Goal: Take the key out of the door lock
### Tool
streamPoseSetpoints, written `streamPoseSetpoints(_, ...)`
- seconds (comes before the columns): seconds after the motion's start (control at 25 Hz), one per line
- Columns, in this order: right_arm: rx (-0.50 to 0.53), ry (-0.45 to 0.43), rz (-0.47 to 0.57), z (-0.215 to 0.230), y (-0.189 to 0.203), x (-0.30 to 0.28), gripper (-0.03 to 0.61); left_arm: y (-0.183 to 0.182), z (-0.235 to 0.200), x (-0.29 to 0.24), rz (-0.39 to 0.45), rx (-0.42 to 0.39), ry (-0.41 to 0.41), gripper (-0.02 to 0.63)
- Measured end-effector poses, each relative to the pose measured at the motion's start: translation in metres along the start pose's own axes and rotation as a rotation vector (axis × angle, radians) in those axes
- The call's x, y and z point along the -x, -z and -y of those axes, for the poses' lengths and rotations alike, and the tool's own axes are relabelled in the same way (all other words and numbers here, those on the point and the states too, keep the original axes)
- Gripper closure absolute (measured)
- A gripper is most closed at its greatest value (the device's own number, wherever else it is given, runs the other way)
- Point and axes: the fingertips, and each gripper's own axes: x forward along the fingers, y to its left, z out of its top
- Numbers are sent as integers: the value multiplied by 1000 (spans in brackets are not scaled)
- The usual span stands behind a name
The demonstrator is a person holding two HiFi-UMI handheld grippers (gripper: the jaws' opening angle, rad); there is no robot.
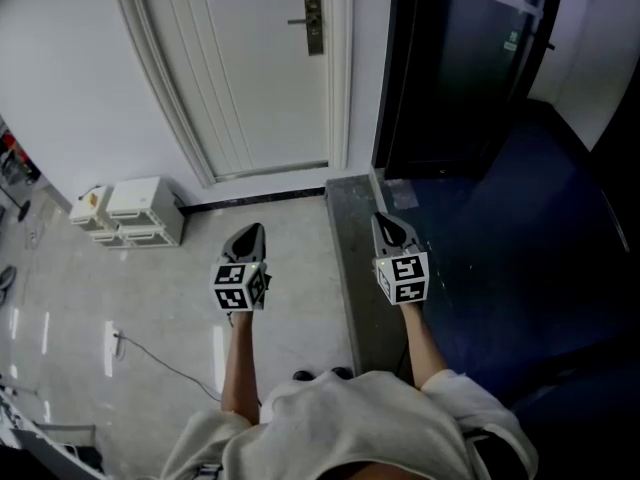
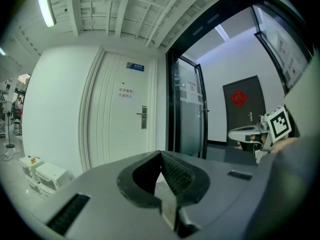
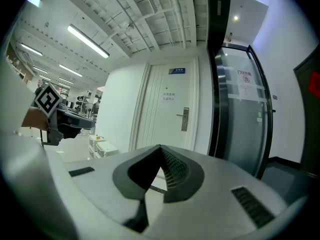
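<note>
– Grey-black jaws on both. Left gripper point(image 1: 254, 231) and right gripper point(image 1: 384, 222) are each pinched tight with nothing between the tips. They sit side by side, roughly level.
– Key?
– It should be in the door lock point(image 1: 314, 23), 12 o'clock, well apart from both tips. It's too small to make out from this range.
– Risks?
– My guess: arrive with the jaws pinched and you just jab the lock plate, so spread them first. Pull off-axis and the key binds. It could also slip from the pads and drop to the tile floor point(image 1: 300, 258). The lever handle point(image 1: 297, 20) on the same plate could crowd the grip.
– Anything in the way?
– The straight line looks free.
  - Cable point(image 1: 165, 361) on the tiles at 8 o'clock and white boxes point(image 1: 130, 213) against the wall at 10 o'clock are both off-line.
  - Grey threshold strip point(image 1: 352, 268) runs under the right gripper, with dark carpet point(image 1: 520, 268) at 3 o'clock.
  - Dark glass door point(image 1: 460, 58) is at 1 o'clock, just beside the white door point(image 1: 260, 88).
</note>
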Motion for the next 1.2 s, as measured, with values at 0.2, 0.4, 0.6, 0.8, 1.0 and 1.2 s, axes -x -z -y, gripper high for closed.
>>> streamPoseSetpoints(0.2,-6,-9,6,15,6,-2,555,5,13,-11,-8,-9,-3,595)
streamPoseSetpoints(0.4,0,-19,-9,24,14,-10,555,12,19,-27,-24,2,-1,595)
streamPoseSetpoints(0.6,9,-34,-12,34,20,-26,555,12,25,-50,-24,-4,10,595)
streamPoseSetpoints(0.8,12,-45,-17,38,22,-52,555,17,13,-70,-36,2,11,595)
streamPoseSetpoints(1.0,14,-55,-29,41,26,-87,555,20,-6,-100,-48,7,9,595)
streamPoseSetpoints(1.2,19,-49,-40,46,30,-137,555,24,-37,-142,-55,17,15,595)
